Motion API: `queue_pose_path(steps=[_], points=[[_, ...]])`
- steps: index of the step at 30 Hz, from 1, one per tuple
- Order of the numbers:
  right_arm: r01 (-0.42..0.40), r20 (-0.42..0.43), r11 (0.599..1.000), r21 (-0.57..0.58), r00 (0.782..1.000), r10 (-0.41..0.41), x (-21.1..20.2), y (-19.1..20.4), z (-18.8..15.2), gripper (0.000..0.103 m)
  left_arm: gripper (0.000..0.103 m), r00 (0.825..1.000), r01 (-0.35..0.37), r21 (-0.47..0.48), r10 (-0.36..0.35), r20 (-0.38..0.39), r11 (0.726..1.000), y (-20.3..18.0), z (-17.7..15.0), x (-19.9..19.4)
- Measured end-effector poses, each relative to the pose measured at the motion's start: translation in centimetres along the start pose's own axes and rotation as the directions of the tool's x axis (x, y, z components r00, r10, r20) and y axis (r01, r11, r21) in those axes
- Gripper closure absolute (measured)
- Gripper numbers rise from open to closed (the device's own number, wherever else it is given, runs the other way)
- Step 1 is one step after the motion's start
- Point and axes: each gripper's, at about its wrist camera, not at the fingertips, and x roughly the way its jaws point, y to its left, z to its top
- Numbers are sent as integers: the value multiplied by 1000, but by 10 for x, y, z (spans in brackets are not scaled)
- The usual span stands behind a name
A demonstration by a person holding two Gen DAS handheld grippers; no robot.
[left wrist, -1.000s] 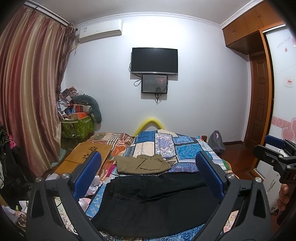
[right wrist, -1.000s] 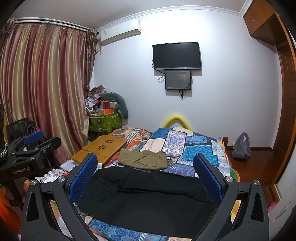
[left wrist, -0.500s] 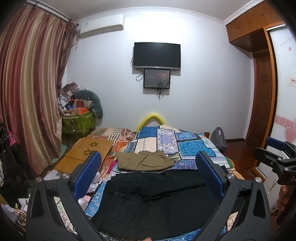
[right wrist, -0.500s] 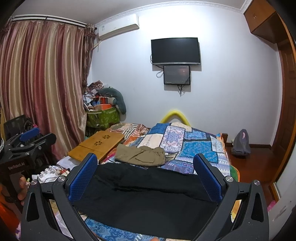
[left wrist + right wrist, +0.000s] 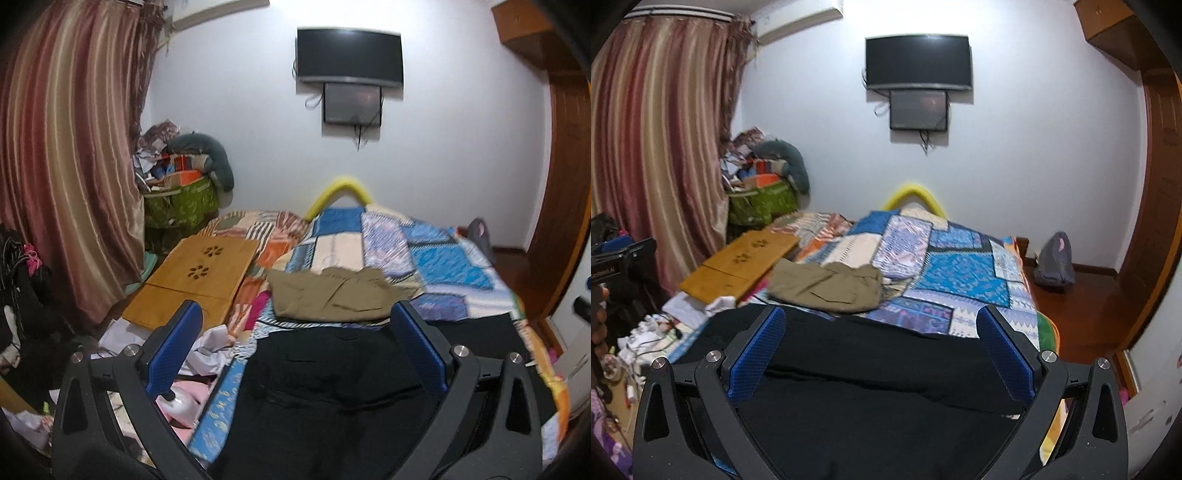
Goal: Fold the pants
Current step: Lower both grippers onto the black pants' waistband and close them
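Two pairs of pants lie ahead of the tongs: the black pants (image 5: 332, 398) spread flat across the near edge of the bed (image 5: 964, 277), apparently laid out ready for folding, and the khaki pants (image 5: 332, 295) just beyond them, already folded and seemingly set aside. The left gripper (image 5: 295, 354) hangs over the black cloth's left part, jaws wide apart, gripping nothing. The right gripper (image 5: 879, 354) is equally wide over the right part, empty, and contact with the fabric cannot be told.
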Motion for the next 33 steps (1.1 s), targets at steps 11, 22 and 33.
queue_pose_path(steps=[11, 22, 33], points=[[34, -163, 999, -25, 986, -38, 92, -39, -6, 0, 0, 975, -39, -25, 32, -221, 999, 39, -10, 158], [-41, -373, 997, -67, 928, 13, 204, -64, -33, 2, 18, 844, -18, -47, -10, -536, 999, 59, -69, 307], [-201, -566, 975, -91, 816, 115, 283, -68, -55, 26, 34, 716, 49, -129, -125, -687, 990, 66, -103, 365]])
